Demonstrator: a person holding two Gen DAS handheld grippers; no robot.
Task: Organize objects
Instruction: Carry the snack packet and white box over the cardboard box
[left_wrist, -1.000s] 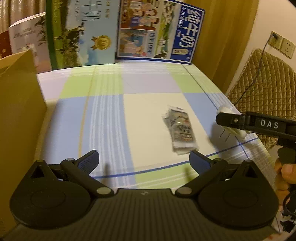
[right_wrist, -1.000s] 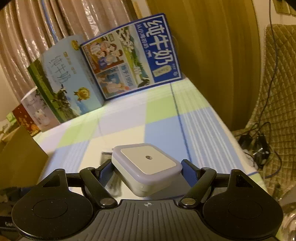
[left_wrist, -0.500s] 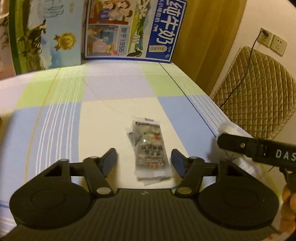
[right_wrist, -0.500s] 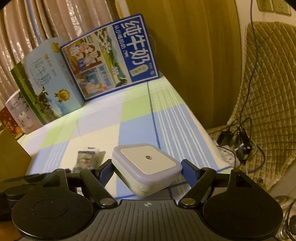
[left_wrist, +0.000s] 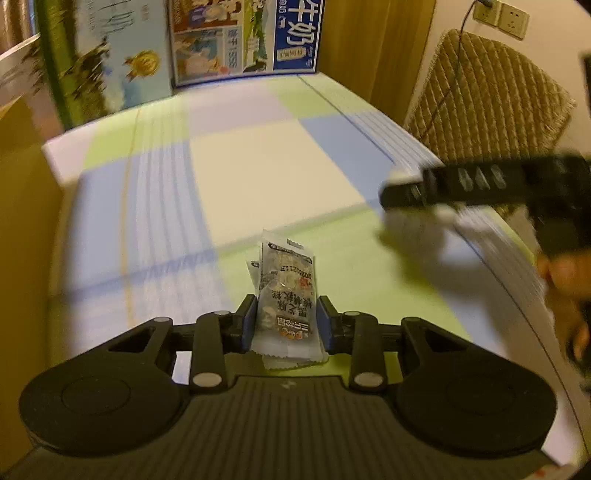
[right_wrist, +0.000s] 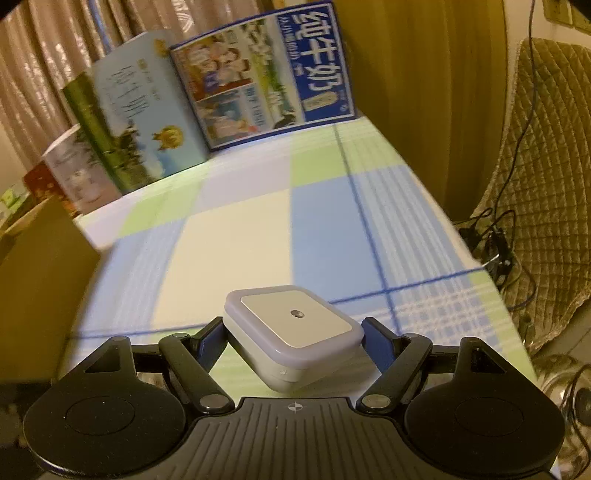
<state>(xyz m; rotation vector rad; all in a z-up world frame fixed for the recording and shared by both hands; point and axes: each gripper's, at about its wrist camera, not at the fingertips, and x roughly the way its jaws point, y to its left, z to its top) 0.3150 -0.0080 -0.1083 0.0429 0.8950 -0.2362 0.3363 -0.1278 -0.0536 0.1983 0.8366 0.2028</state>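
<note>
Clear snack packets (left_wrist: 286, 306) with printed labels stand up off the checked tablecloth (left_wrist: 258, 177), pinched between the blue pads of my left gripper (left_wrist: 286, 325), which is shut on them. A white square plug-in night light (right_wrist: 293, 330) with a small round sensor on top sits between the pads of my right gripper (right_wrist: 293, 341), which is shut on it. In the left wrist view the right gripper (left_wrist: 480, 182) shows blurred at the right, above the table's edge, with a hand (left_wrist: 565, 280) below it.
Milk cartons (right_wrist: 258, 92) stand in a row along the table's back edge. A brown cardboard box (left_wrist: 26, 221) rises at the left. Right of the table are a quilted chair (right_wrist: 546, 155), cables on the floor (right_wrist: 495, 240) and wall sockets (left_wrist: 502, 18).
My left gripper moved onto the snack packets, shut on them and lifted them. The right gripper kept the night light and swung left over the table.
</note>
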